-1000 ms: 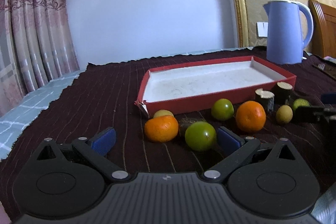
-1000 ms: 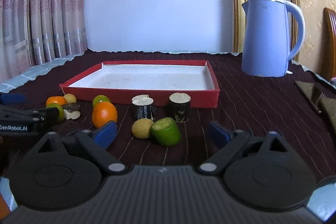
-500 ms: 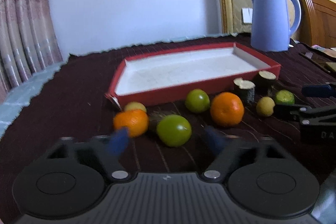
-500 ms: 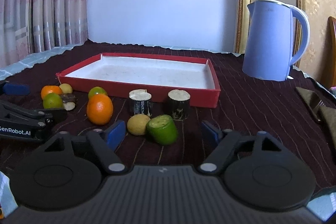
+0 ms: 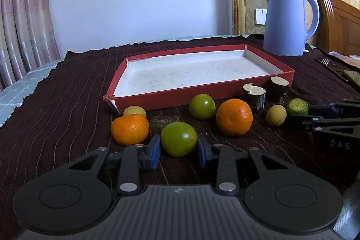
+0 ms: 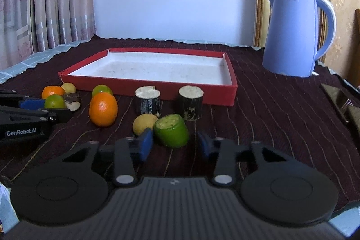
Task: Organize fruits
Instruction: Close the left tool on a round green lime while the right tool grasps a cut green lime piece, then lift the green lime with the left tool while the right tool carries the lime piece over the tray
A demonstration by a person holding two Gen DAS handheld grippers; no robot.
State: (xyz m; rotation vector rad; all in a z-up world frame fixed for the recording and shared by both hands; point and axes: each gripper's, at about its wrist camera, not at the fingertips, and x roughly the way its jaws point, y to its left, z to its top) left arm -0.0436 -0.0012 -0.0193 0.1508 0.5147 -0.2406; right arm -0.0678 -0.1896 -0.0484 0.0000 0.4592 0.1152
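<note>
A red tray (image 5: 225, 91) with a white floor stands on the dark cloth, with nothing in it; it also shows in the right wrist view (image 6: 191, 91). In front lie two oranges (image 5: 234, 116) (image 5: 130, 128), green fruits (image 5: 201, 105) and small yellow ones (image 5: 275, 115). My left gripper (image 5: 178, 147) has its blue pads close on either side of a green fruit (image 5: 178, 138) on the cloth. My right gripper (image 6: 174, 141) has its pads around a cut green lime (image 6: 172, 132), with a small gap on the right.
Two dark wood stubs (image 6: 148, 102) (image 6: 190, 101) stand by the tray's front wall. A blue kettle (image 6: 294, 34) stands at the back right. A fork on a napkin (image 6: 342, 100) lies at the right. Curtains hang on the left.
Both grippers have narrowed their jaws from wide open. The left has moved forward so the green fruit sits between its pads; the right has closed in around the cut lime.
</note>
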